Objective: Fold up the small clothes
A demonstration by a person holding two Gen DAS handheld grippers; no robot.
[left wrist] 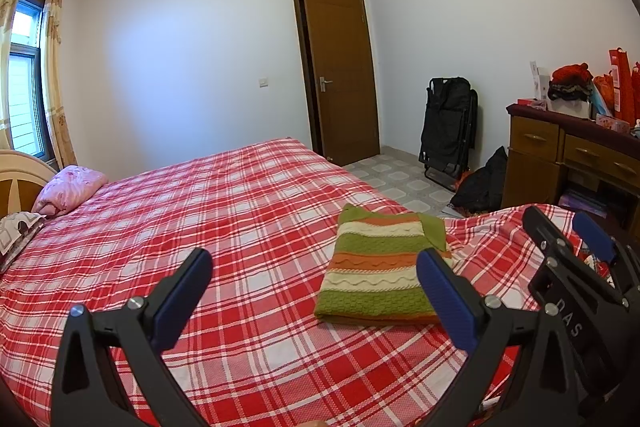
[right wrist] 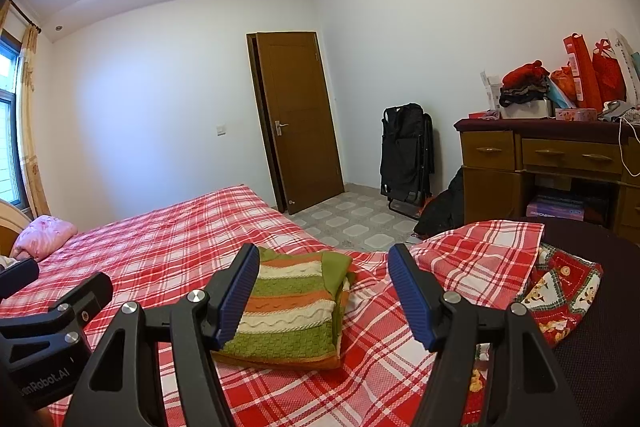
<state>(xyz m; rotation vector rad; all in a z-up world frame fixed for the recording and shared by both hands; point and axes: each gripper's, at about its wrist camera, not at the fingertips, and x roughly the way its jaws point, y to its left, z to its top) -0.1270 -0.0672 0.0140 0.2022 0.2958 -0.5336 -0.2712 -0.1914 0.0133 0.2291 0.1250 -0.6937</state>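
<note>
Both pairs of blue-padded fingers stand spread wide with nothing between them: the left gripper (left wrist: 316, 291) hangs above the red-and-white plaid bedspread (left wrist: 224, 211), its right-hand finger (left wrist: 444, 295) overlapping the near corner of the folded green, orange and cream striped knit sweater (left wrist: 380, 267) in the picture, though whether it touches the knit cannot be told. The right gripper (right wrist: 324, 291) is held low over the same garment, seen from the right wrist camera as a neat rectangle lying flat on the bed near its right edge, with a green sleeve or hem folded over the top. Beside the sweater, further right, the bedspread is turned up in a loose flap, and a red patterned cloth with cartoon figures (right wrist: 568, 291) lies past it. A rumpled pink quilt (left wrist: 68, 187) sits well apart at the headboard end. Beyond the bed stand a brown wooden door (left wrist: 340, 75) and a wooden desk with drawers (right wrist: 560, 159).
</note>
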